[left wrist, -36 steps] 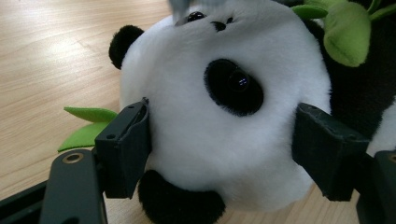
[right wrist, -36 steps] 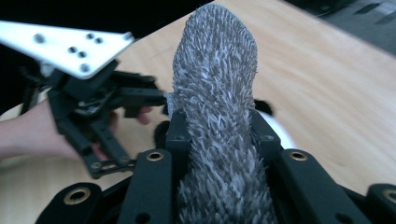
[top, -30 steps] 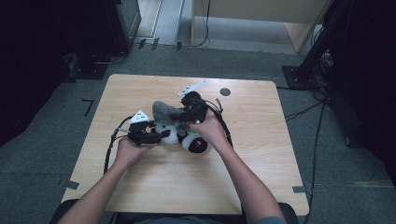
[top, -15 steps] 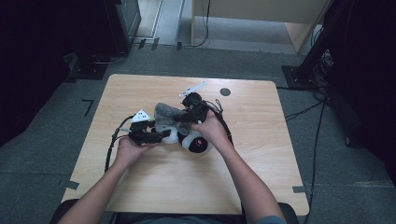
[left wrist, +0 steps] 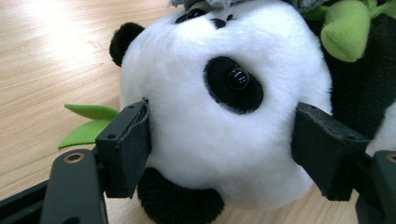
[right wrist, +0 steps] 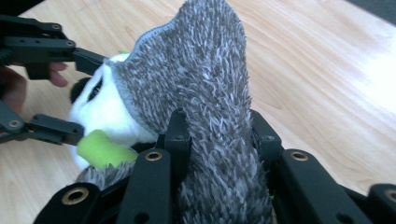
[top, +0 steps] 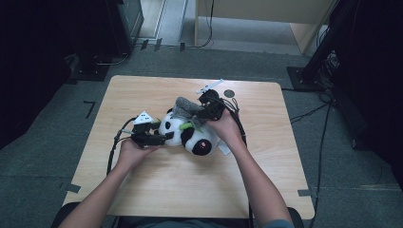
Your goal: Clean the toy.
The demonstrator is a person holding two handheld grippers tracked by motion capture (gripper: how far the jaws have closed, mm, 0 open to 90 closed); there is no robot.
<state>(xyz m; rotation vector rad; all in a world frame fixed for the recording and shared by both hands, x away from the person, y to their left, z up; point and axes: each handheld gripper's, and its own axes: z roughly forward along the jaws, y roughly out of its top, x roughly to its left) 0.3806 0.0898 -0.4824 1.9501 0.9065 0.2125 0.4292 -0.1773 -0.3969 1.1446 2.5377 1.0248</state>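
Observation:
A black-and-white plush panda (top: 192,137) lies on the wooden table (top: 142,95). My left gripper (top: 164,137) is shut on its head, one jaw pressed into each side of the panda's face (left wrist: 224,121). A grey fuzzy cloth (top: 184,107) covers the top of the head. My right gripper (top: 202,115) is shut on this grey cloth (right wrist: 205,84), which stands up between the jaws. In the right gripper view, the left gripper (right wrist: 77,95) flanks the panda (right wrist: 105,112). A green felt leaf (left wrist: 88,121) lies beside the head, and a green plush piece (right wrist: 100,149) sits on its chest.
A small dark disc (top: 229,93) lies on the table behind the right hand. A white tag (top: 223,149) pokes out beside the panda. Black cables (top: 114,147) trail from both grippers over the front of the table. Bare wood spreads to the left, right and front.
My right gripper has shifted slightly to the right with the grey cloth still in it. The left gripper and the panda have stayed about where they were.

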